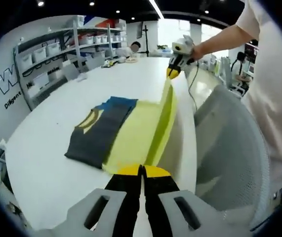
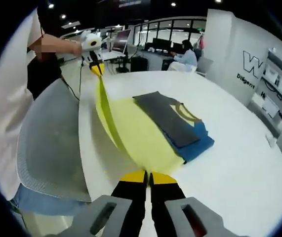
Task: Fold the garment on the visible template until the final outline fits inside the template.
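Jaws on both sides pinched tight on the yellow edge, garment half lifted.

Left gripper [image 1: 141, 174] and right gripper [image 2: 148, 178] each clench one end of the yellow garment's [image 1: 136, 131] near hem, which is raised off the white table [image 1: 47, 163] in a taut strip between my hands. Its far part lies flat, overlapping a dark grey piece with a blue edge [image 1: 99, 129]; I can't tell if that is the template. Risks, as I judge them: uneven pull from either hand would skew the fold; dragging would shift the grey piece; a thin pinch could slip. Mesh chair back [image 1: 229, 143] sits close to the table edge and could snag loose cloth.
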Tool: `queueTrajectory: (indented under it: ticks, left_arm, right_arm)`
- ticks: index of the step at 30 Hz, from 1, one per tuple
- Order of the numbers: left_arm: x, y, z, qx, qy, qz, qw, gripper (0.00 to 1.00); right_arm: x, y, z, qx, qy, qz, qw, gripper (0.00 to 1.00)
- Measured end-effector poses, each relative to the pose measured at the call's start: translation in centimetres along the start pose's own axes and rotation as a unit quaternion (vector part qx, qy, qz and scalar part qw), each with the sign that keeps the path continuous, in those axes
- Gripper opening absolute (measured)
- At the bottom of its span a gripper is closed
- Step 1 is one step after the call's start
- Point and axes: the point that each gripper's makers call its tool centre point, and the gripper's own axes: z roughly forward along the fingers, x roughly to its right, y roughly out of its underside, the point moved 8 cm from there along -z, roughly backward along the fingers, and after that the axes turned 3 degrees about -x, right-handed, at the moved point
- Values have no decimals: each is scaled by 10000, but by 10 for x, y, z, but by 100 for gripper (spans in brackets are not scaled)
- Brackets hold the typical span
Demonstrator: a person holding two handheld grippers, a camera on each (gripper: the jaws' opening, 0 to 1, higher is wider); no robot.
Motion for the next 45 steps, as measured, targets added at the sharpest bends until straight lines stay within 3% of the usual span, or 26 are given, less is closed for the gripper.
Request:
queueTrajectory:
  ticks: [16, 22, 28, 35, 45]
  left_arm:
    - [-114, -42, 15, 127, -567, -218, 9981, 0]
    - [-155, -41, 38, -5, -695, -475, 9965, 0]
    - [-187, -40, 57, -90, -815, -796, 9935, 0]
    - [-208, -33, 76, -157, -929, -1216, 9881, 0]
    - [-224, -17, 107, -342, -1004, -1744, 9789, 0]
  right_arm:
    - [98, -56, 35, -86, 257, -7, 9996, 0]
    - [133, -65, 57, -234, 249, 68, 9994, 0]
    - [164, -63, 84, -301, 287, 337, 9986, 0]
    - [186, -59, 114, -362, 302, 669, 9966, 0]
    - [202, -43, 145, -715, 320, 947, 9924, 0]
